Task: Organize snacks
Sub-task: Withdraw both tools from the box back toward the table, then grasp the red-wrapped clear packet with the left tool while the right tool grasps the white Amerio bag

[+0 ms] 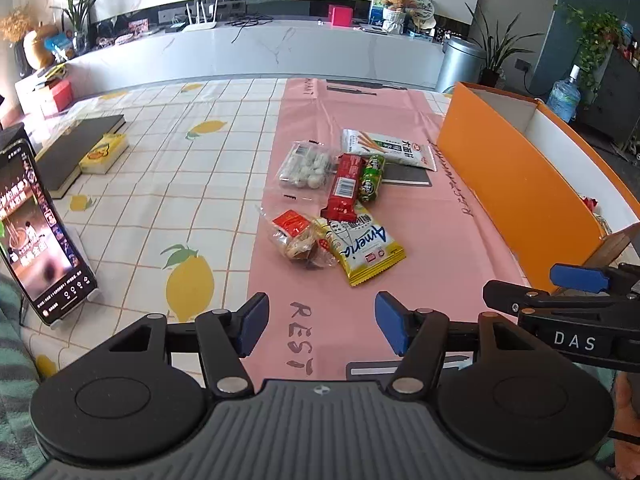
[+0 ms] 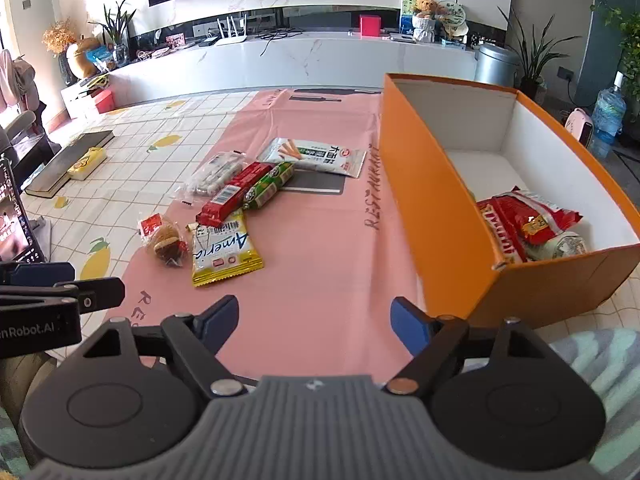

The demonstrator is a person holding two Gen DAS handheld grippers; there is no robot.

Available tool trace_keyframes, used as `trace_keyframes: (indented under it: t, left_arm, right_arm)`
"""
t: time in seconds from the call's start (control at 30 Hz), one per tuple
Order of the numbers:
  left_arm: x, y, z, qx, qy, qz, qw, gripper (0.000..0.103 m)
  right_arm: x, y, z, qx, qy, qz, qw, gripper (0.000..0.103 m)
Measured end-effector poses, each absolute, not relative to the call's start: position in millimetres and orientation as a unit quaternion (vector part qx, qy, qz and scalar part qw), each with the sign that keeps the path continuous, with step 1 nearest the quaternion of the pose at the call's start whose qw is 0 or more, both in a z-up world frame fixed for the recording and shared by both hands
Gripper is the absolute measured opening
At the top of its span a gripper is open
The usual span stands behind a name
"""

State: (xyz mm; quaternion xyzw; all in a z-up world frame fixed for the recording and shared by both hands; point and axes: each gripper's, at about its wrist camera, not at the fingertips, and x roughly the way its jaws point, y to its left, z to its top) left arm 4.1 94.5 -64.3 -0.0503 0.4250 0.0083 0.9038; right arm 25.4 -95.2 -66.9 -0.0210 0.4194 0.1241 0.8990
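Snacks are lying piled mid-frame on the pink mat [image 1: 420,240], and the yellow Amerio packet [image 1: 366,250] is sitting nearest, just above my left gripper [image 1: 320,324], its long axis slanting toward the upper left. I am holding both the left and the right gripper [image 2: 316,322] open and empty, the orange box [image 2: 436,200] waiting at right.

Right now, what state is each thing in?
Left gripper: open, empty.
Right gripper: open, empty.
Orange box: lidless, holding a red snack bag.
Yellow Amerio packet: flat on the pink mat.
Red bar: lying over that packet's top edge.
Phone: propped upright, screen on.
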Motion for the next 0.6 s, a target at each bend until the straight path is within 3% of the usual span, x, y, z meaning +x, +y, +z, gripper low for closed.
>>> trace_keyframes:
  t: [0.6]
  left_arm:
    - [64.0, 125.7, -91.2, -0.134, 0.425, 0.020, 0.895, 0.070]
  right_arm:
    - [79.2, -34.7, -94.2, -0.066, 0.416, 0.211, 0.882, 0.075]
